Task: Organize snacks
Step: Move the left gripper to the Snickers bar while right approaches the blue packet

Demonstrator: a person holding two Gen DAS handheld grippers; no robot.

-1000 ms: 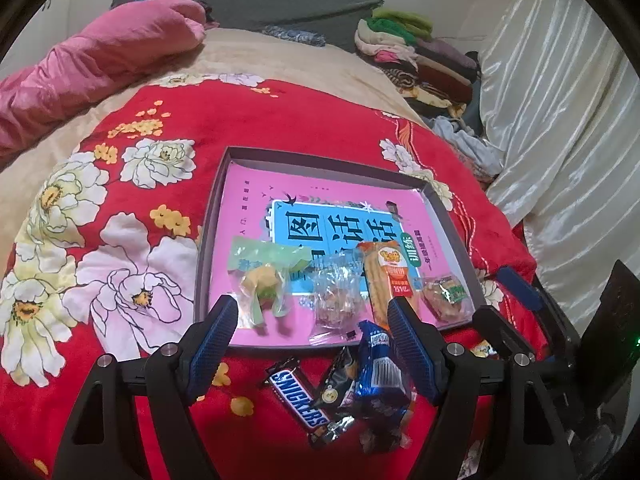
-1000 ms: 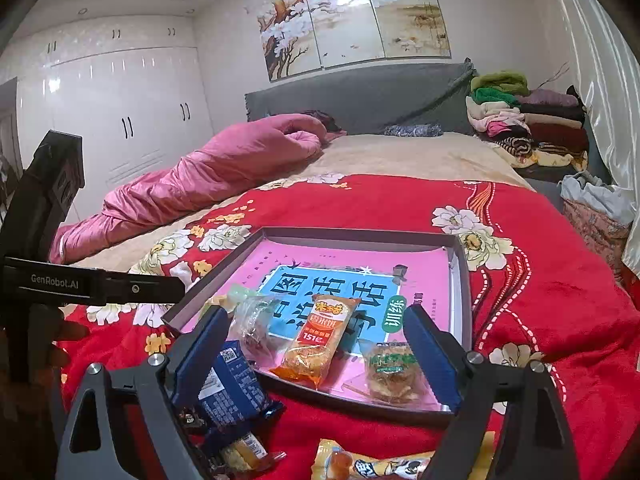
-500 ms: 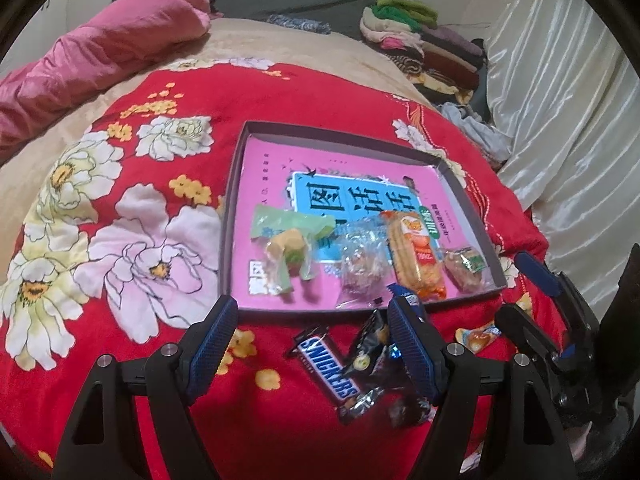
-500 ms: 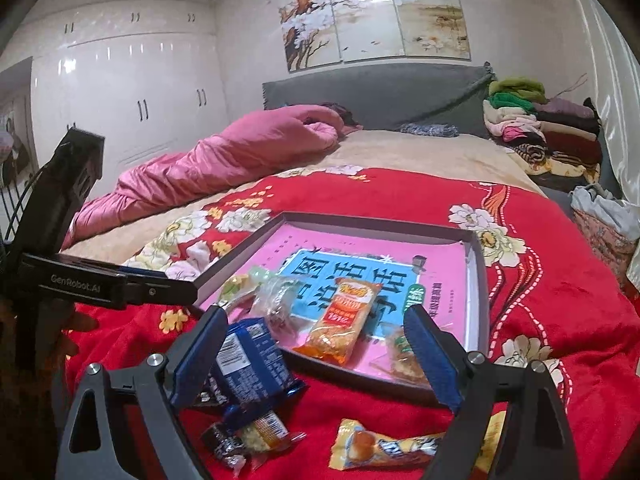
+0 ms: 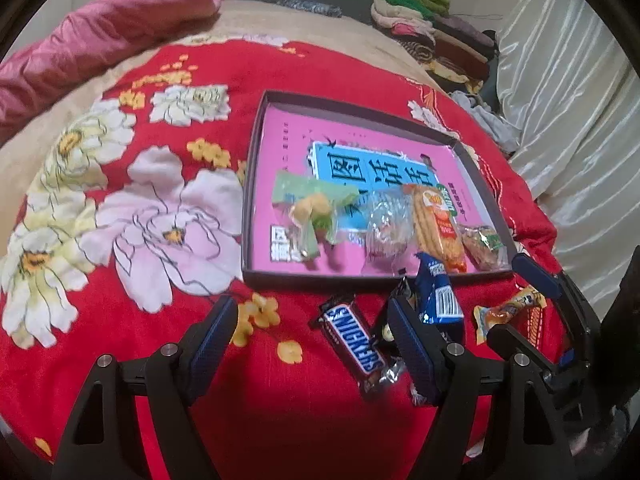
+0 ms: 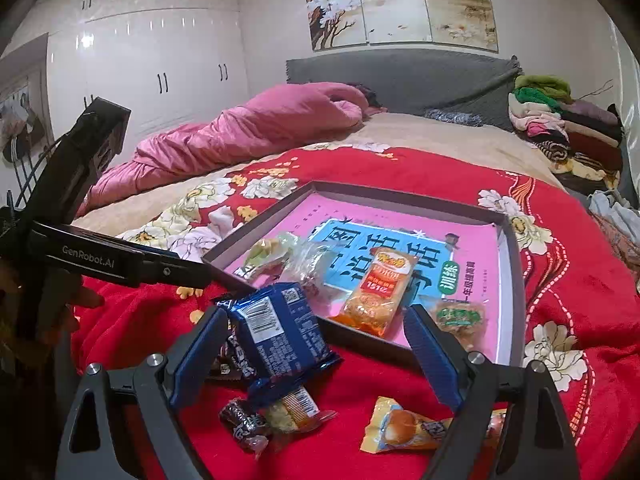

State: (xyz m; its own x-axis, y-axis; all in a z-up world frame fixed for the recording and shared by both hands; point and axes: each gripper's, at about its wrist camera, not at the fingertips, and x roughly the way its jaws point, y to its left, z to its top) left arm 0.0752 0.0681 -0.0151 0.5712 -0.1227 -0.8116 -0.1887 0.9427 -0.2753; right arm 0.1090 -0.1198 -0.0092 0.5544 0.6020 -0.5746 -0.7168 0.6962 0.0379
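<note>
A shallow grey box with a pink lining lies on the red floral bedspread; it also shows in the right wrist view. Several wrapped snacks sit along its near side, among them an orange pack. Loose in front of the box lie a Snickers bar, a blue packet and a yellow-orange wrapped cake. My left gripper is open and empty above the bedspread, left of the Snickers. My right gripper is open and empty over the loose snacks.
A pink quilt lies at the bed's far left. Folded clothes are stacked at the head, right. A white curtain hangs along the right side. The left gripper's body reaches in from the left of the right wrist view.
Both grippers have drawn back from the box and stayed open. The left one has shifted left, so the box and loose snacks now sit farther right in its view.
</note>
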